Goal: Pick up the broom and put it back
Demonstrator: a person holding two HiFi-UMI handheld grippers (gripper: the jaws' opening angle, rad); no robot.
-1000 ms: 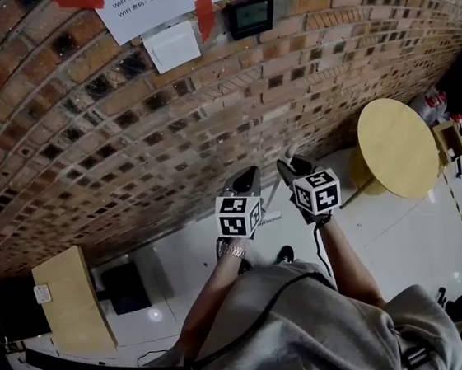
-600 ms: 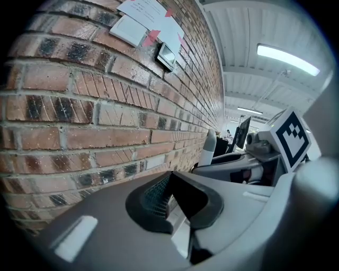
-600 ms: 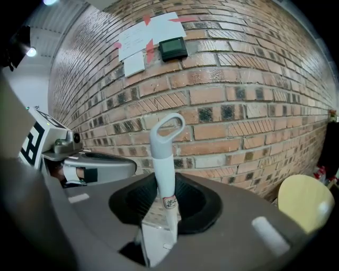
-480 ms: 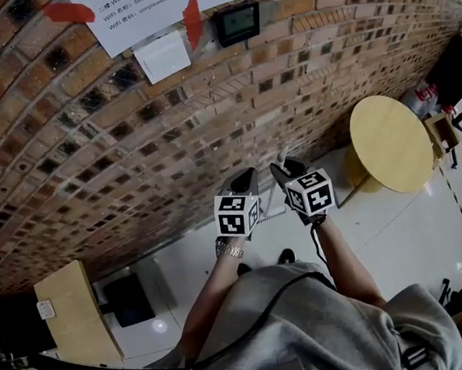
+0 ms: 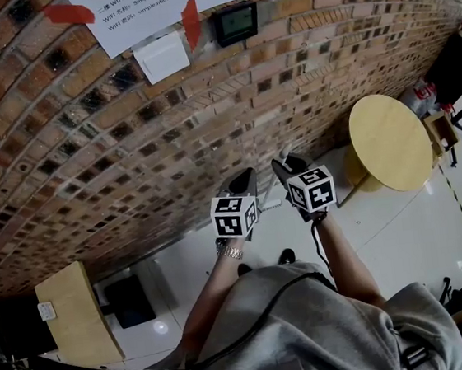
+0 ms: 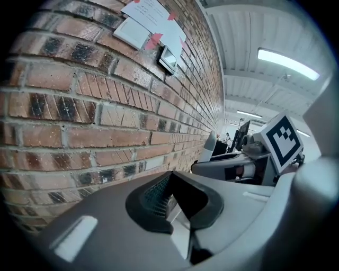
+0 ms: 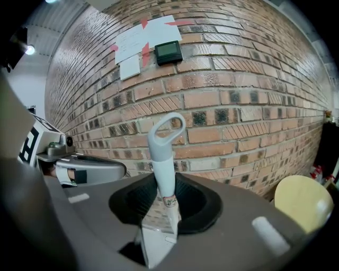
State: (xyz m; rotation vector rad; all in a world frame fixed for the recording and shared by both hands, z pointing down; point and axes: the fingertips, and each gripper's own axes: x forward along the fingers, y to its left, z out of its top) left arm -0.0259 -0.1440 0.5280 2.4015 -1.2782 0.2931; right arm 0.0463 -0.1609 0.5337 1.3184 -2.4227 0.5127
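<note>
Broom handle (image 7: pixel 161 159), a smooth pale-grey plastic tube ending in a hanging loop, stands upright in the right gripper (image 7: pixel 165 193), whose ribbed black pads are clamped around it. Nothing has shifted over the last second. Both tools hold close to the rough red brick wall (image 7: pixel 238 100), so I'd guess the putting-back is still to come. The left gripper (image 6: pixel 170 198) is closed and empty.

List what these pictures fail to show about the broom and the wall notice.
- Broom head: the right gripper view shows only the broom handle, clamped in the right gripper, whose body hides everything lower. In the head view the person's arms seem to block it.
- Wall notice: cut by the head view's top edge; print too small elsewhere.
</note>
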